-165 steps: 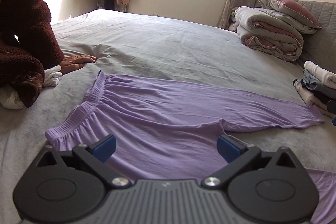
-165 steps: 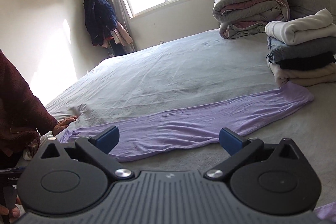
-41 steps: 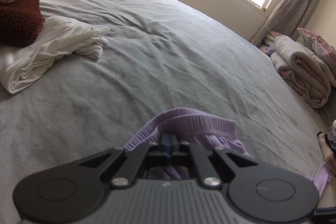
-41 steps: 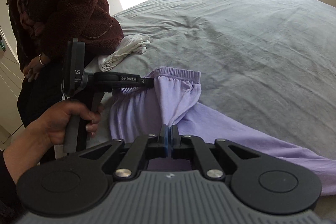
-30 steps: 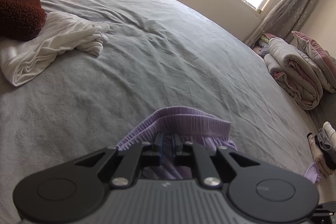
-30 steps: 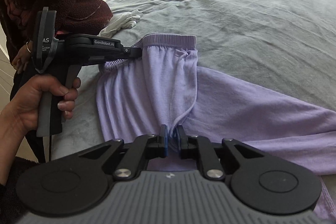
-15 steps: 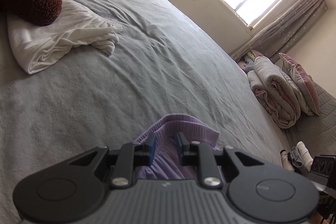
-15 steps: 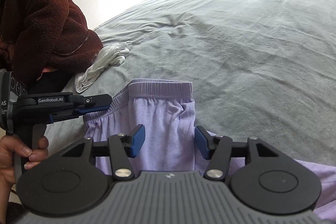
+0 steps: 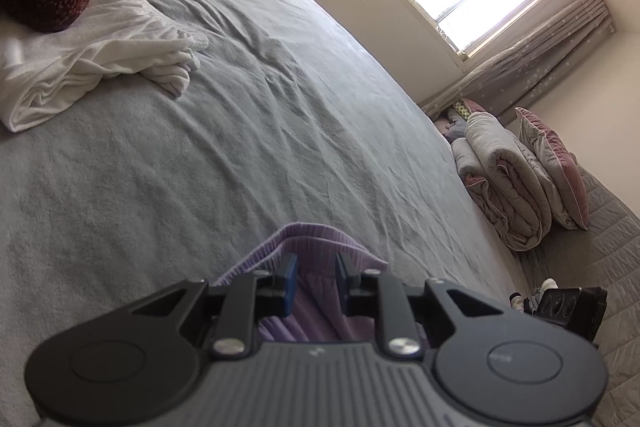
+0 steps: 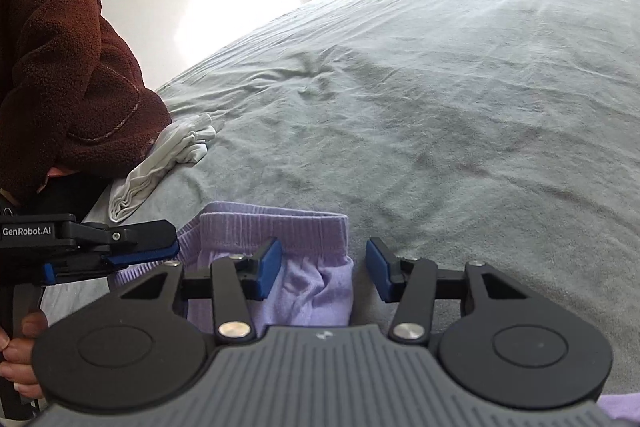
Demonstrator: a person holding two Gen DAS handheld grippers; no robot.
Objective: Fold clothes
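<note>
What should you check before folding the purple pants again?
1. Waistband lying flat on the bed: ok, though one end lifts a little.
2. Right gripper let go: ok, it is closing but its fingers don't press the pants.
3. Left gripper let go: ok, there is a gap and the pants lie loose between the fingers.
4. Pant legs straight: cannot tell, out of view.
5. White cloth clear of the pants: ok, apart.

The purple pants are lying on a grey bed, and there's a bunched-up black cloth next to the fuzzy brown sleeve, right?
Almost. The cloth beside the fuzzy brown sleeve is white, not black; the right wrist view shows it. The purple pants do lie on the grey bed.
</note>
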